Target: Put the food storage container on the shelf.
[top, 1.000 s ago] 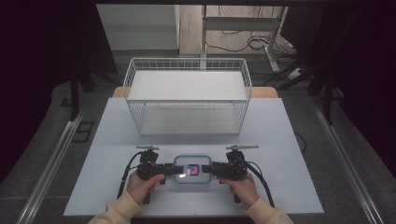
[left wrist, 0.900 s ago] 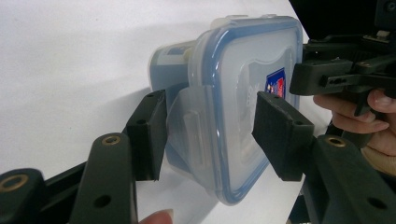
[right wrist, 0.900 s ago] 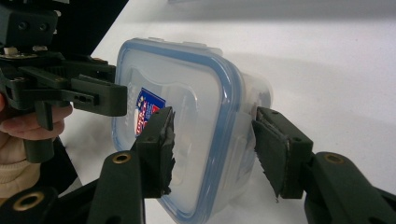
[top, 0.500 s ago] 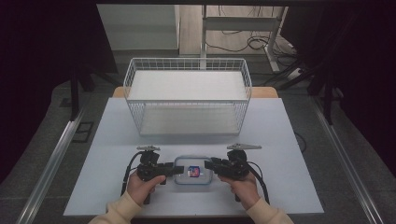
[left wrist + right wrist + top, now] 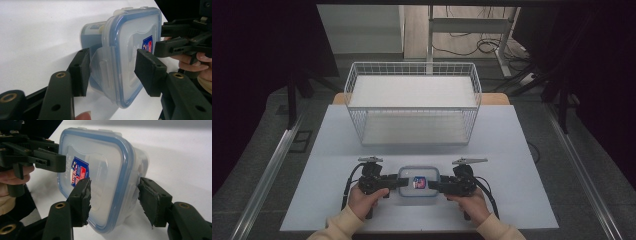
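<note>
Container sits near the front edge of the white bench, right between your two hands, with its clear lid rimmed in blue. On the lid there's a small sticker in blue, red and white; the print on it is too small and blurred to read.

Your left claw comes in from the container's left end. In the left gripper view its jaws straddle the lid edge and the hinged clip flap: one pad lies against the flap, the other stands close over the lid top. They are at their tightest, pinching that end of the container.

Your right claw comes in from the opposite end. In the right gripper view one pad rests on the lid top just below the sticker, while the other stands a little off the container's side wall. These jaws have just been opening, with the container between them and not gripped.

Farther back on the bench stands a white wire basket, well apart from the container.
</note>
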Demonstrator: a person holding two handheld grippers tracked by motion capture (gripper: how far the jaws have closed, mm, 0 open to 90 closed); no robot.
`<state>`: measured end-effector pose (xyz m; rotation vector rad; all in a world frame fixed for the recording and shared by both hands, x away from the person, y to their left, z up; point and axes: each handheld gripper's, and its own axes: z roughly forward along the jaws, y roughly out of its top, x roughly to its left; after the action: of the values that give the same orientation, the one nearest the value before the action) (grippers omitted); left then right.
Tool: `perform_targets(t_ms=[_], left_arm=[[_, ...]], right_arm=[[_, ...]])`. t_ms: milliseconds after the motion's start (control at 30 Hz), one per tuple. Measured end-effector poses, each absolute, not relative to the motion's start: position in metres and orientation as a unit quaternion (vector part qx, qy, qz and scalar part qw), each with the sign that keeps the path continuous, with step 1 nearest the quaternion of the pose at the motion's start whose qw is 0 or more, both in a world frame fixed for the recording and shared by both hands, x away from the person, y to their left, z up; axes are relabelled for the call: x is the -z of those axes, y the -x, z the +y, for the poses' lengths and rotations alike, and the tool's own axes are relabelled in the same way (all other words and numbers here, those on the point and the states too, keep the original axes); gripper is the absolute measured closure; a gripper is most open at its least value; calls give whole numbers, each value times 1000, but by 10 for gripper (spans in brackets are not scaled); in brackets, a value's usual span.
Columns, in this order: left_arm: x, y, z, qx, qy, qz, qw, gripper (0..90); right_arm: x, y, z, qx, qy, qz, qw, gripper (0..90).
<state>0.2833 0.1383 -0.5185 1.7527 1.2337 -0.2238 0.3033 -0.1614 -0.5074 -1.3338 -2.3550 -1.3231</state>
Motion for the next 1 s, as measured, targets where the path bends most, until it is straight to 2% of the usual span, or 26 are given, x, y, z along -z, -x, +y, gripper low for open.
perform_targets(t_ms=[300,600,1000], left_arm=[[517,-280,136,82,-717,506,473,465],[511,-278,135,74,-716,504,478,464],[477,-289,135,36,-723,481,494,464]], right_arm=[[507,-304,-164,441,460,-766,85,473],[502,-301,-163,445,461,-764,72,475],[472,-310,-162,464,432,-773,32,474]])
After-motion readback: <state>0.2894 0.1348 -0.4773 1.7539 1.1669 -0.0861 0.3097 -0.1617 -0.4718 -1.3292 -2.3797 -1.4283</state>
